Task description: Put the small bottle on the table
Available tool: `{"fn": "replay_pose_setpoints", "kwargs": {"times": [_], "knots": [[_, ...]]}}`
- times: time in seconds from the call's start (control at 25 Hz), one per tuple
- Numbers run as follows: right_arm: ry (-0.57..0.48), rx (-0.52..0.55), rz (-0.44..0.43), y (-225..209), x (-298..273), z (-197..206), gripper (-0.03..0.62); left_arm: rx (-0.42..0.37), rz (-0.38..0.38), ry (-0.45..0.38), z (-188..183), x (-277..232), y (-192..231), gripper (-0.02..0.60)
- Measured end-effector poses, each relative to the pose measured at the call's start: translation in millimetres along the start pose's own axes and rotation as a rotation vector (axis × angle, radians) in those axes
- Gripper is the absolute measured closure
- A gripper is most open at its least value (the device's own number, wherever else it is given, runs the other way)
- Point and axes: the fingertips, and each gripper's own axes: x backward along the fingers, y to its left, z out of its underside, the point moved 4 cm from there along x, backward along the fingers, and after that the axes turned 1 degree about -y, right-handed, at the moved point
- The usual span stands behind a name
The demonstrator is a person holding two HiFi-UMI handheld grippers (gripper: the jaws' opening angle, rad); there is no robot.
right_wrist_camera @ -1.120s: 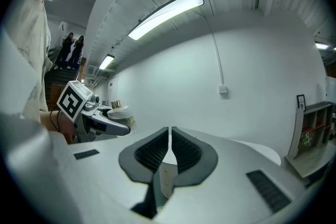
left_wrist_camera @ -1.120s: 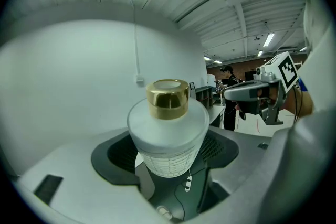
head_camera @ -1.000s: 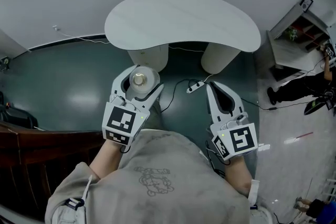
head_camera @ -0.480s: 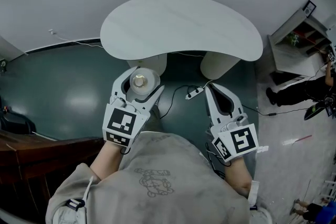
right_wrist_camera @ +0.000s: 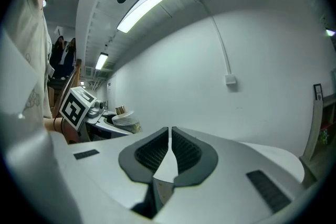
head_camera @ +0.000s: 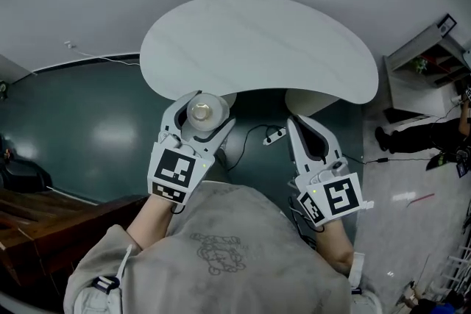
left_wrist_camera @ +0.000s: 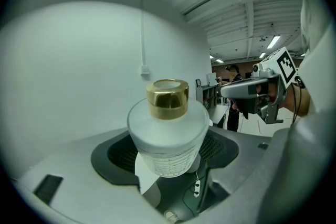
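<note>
The left gripper [head_camera: 210, 110] is seen closed around a small bottle [left_wrist_camera: 168, 136], the frosted white body pinched between the two jaws and the gold cap [left_wrist_camera: 167, 98] standing upright above them. The right gripper [head_camera: 294, 125] is carried alongside with its jaws pressed together and nothing between them. The bottle is held in the air at the near edge of the white, kidney-shaped table [head_camera: 257, 40]; from the head view it overlaps that edge, while through the gap under the jaws only the dark floor [head_camera: 103, 121] and a power strip [head_camera: 275, 136] with its cable can be made out. The table top is bare, and no contact between bottle and table is shown. The pick-up is judged done. What is left, it appears, is for the bottle to be brought fully over the top, lowered upright onto it and released.
</note>
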Motion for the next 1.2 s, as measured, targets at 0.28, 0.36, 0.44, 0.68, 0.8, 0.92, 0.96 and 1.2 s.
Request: {"fn": "replay_pose_setpoints", "kwargs": {"times": [0.28,0.36,0.44,0.68,0.8,0.92,0.96,1.2], "knots": [[0.019,0.016,0.013,-27,-77,-23,0.557,0.001,0.027,0.021,-17,-46,65,0.242],[0.022,0.019,0.025,-34,-97,-29,0.557,0.0,0.037,0.021,-22,-59,83,0.242],[0.029,0.017,0.041,-41,-117,-34,0.557,-0.002,0.05,0.022,-27,-72,102,0.242],[0.045,0.015,0.085,-63,-178,-41,0.557,-0.021,0.102,0.031,-31,-112,152,0.242],[0.05,0.018,0.101,-68,-199,-43,0.557,-0.024,0.122,0.03,-31,-126,171,0.241],[0.045,0.017,0.112,-71,-215,-48,0.557,-0.036,0.127,0.027,-34,-137,189,0.242],[0.043,0.019,0.113,-72,-219,-49,0.557,-0.039,0.127,0.026,-35,-140,194,0.242],[0.053,0.018,0.107,-84,-234,-49,0.557,-0.042,0.12,0.026,-40,-154,206,0.241]]}}
